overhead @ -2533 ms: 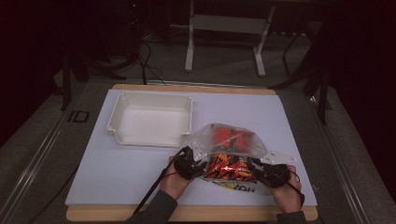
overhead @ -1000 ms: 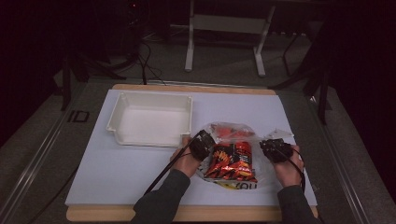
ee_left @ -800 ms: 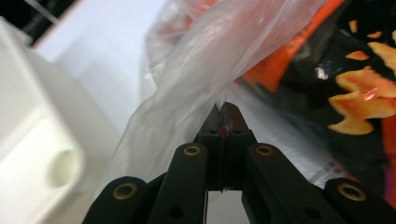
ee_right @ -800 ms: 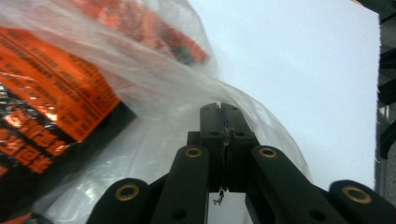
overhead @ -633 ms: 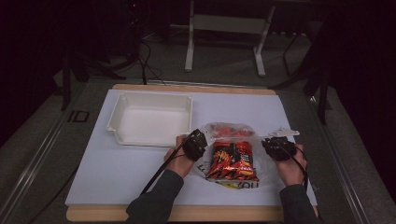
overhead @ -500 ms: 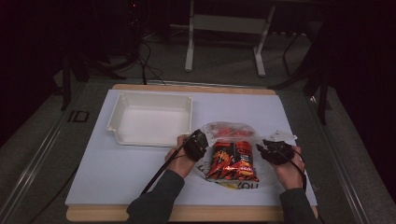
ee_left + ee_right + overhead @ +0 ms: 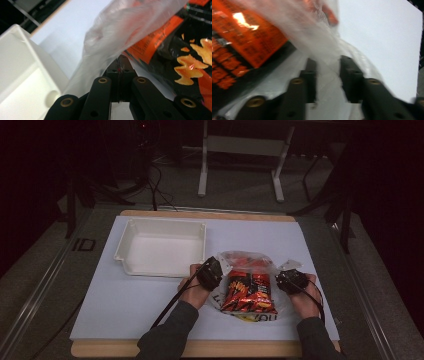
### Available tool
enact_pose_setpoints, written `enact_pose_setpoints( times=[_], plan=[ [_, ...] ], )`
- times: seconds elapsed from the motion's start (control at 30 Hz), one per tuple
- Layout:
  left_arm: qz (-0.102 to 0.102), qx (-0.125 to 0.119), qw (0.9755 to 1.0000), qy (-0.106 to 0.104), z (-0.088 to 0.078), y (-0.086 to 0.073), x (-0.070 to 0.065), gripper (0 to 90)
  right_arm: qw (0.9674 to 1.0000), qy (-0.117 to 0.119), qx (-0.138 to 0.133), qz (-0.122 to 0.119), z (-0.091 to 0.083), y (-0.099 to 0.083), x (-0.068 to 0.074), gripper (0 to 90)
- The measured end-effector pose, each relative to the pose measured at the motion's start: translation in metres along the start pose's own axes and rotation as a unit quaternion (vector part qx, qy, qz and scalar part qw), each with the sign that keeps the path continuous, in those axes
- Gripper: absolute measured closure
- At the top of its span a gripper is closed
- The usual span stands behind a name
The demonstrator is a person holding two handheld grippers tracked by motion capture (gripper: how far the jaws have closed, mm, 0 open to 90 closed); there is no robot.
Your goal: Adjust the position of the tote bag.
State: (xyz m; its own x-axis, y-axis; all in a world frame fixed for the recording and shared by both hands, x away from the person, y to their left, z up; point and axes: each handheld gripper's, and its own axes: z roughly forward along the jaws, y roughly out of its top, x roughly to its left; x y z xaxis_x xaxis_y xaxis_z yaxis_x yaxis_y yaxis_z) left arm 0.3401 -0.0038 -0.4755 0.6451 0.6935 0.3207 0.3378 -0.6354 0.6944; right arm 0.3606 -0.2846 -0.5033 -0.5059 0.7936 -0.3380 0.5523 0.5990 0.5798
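Clear plastic bag (image 7: 248,285) of orange snack packets on the white mat (image 7: 125,300), just beside the tray (image 7: 161,246); left gripper (image 7: 119,75) clamped on its film edge; right gripper (image 7: 327,75) jaws apart, just been closing, film between them.

Motion blurs the plastic bag (image 7: 322,47) between the right gripper's (image 7: 328,72) jaws.

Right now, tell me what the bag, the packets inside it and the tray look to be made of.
Bag: thin clear plastic film, judging by its wrinkles, with the packets showing through.
Snack packets: glossy printed foil or plastic, going by the glare.
Tray: white moulded plastic, matte, with rounded corners; probably rigid.
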Motion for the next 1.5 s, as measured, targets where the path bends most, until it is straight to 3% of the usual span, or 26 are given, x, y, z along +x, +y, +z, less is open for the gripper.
enact_pose_setpoints(
  times=[0.17,0.43,0.6,0.67,0.73,0.83,0.9,1.0,1.2,1.5],
  plan=[
    [-0.014,-0.008,0.9997,0.016,-0.004,-0.001,0.008,89.9,0.9992,0.009,-0.002,0.038,-0.003,-0.002,-0.015,85.6],
    [-0.045,0.0,0.9989,0.012,0.0,-0.008,0.016,90.0,0.9927,0.002,-0.003,0.121,-0.007,-0.01,-0.04,87.6],
    [-0.052,0.006,0.9986,0.003,0.004,-0.009,0.013,90.0,0.9898,-0.002,-0.001,0.142,-0.007,-0.01,-0.045,87.6],
    [-0.046,0.004,0.9989,-0.013,0.004,-0.008,0.011,89.9,0.9899,0.019,-0.008,0.14,-0.005,-0.009,-0.044,87.1],
    [-0.03,0.007,0.9993,-0.019,0.005,-0.008,0.006,89.7,0.9898,0.042,-0.019,0.135,-0.005,-0.008,-0.043,85.7],
    [-0.024,0.009,0.9993,-0.026,0.007,-0.007,0.002,89.4,0.9893,0.08,-0.03,0.119,-0.003,-0.006,-0.038,81.4],
    [-0.026,0.009,0.9992,-0.029,0.008,-0.007,0.001,88.5,0.9898,0.084,-0.03,0.111,-0.003,-0.005,-0.037,79.7],
    [-0.032,0.007,0.9992,-0.024,0.007,-0.008,0.002,82.9,0.99,0.091,-0.033,0.102,-0.004,-0.004,-0.035,68.9],
    [-0.048,-0.02,0.9983,-0.027,-0.002,-0.008,0.007,63.9,0.9855,0.104,-0.065,0.118,-0.02,-0.006,-0.039,46.8],
    [-0.039,-0.046,0.9972,-0.046,-0.012,-0.001,0.001,60.0,0.9811,0.118,-0.108,0.109,-0.046,-0.01,-0.04,37.0]
  ],
)
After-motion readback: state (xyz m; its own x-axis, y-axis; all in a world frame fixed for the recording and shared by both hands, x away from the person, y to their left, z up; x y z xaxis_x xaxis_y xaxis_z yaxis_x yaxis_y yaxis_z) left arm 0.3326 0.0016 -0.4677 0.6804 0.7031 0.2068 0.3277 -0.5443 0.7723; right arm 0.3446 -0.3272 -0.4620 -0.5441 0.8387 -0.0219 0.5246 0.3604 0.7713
